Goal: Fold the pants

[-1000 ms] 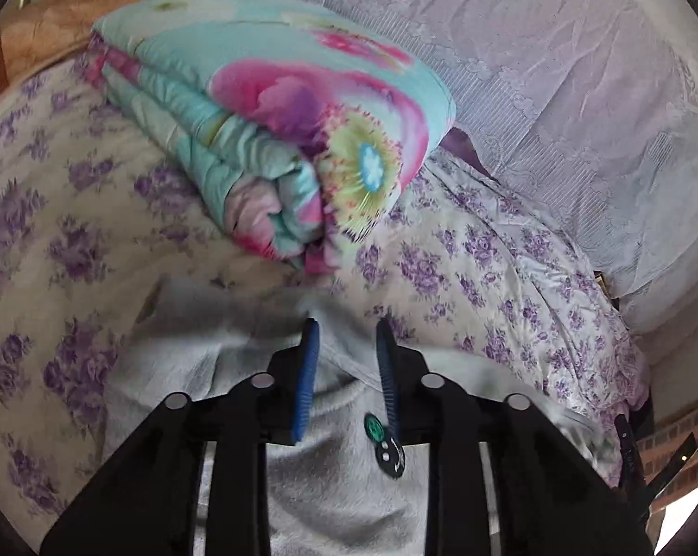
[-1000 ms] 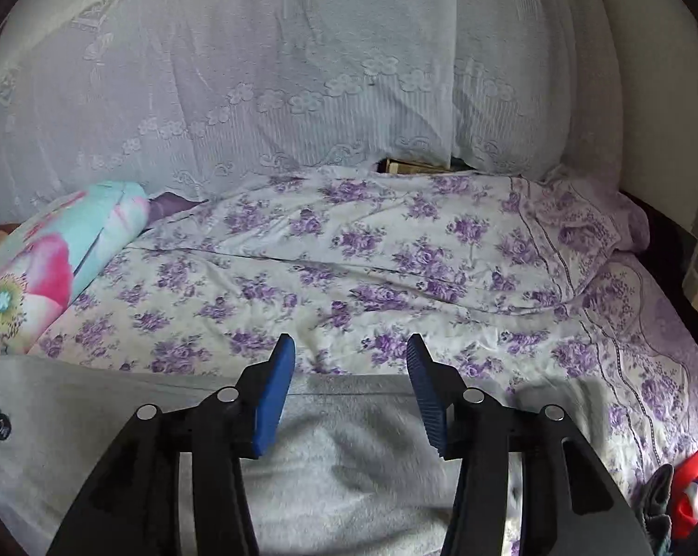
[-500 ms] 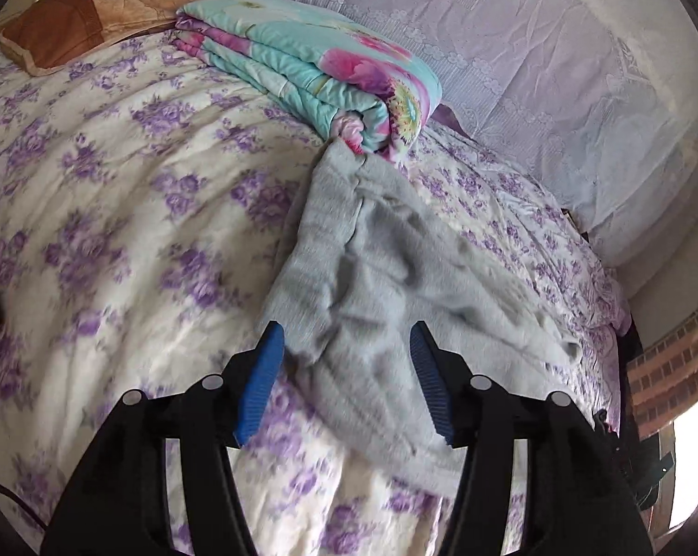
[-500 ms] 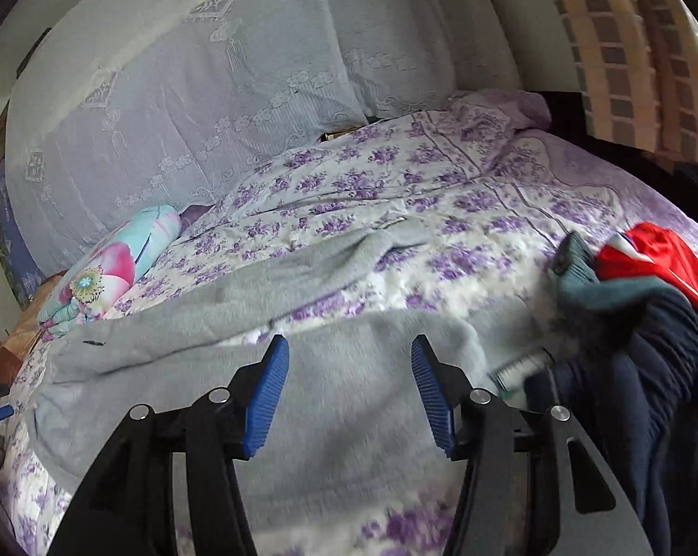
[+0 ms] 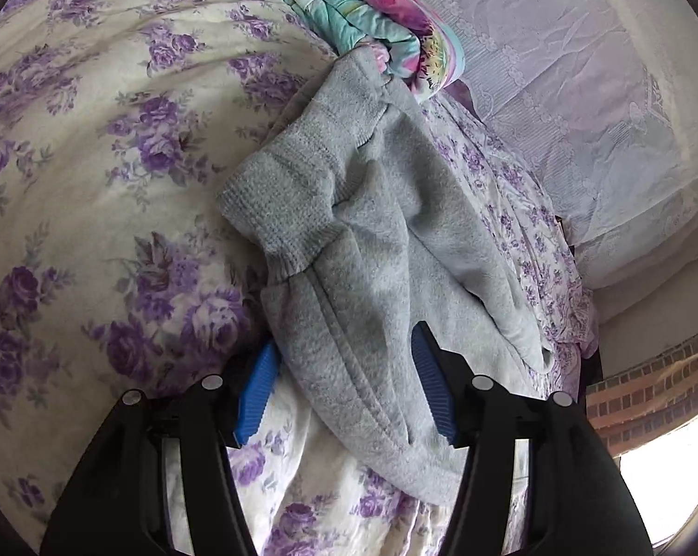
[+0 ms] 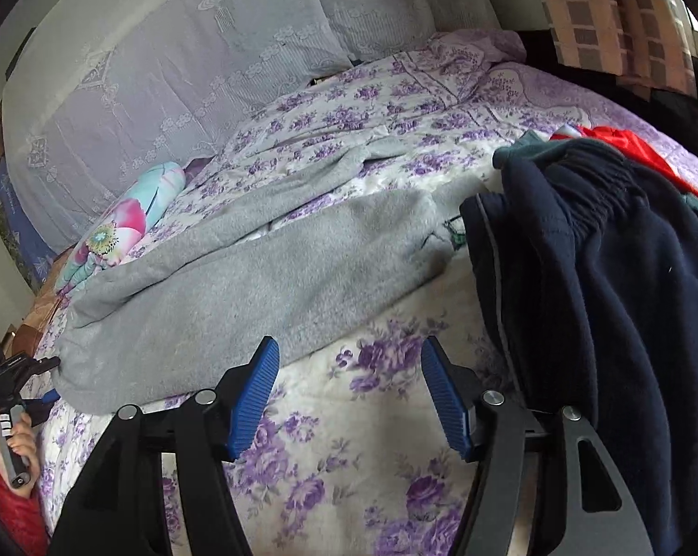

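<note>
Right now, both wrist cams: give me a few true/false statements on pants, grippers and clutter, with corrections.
1. The grey pants lie on the floral bedspread. True.
2. The right gripper is clamped on the pants. False: its jaws are opening over bare bedspread, nothing between them.
3. The pants' fabric sits between the left gripper fingers. True; not pinched.
4. The dark navy garment lies left of the pants in the right wrist view. False: it lies right.
5. The folded floral quilt touches the pants' cuff. True.
</note>
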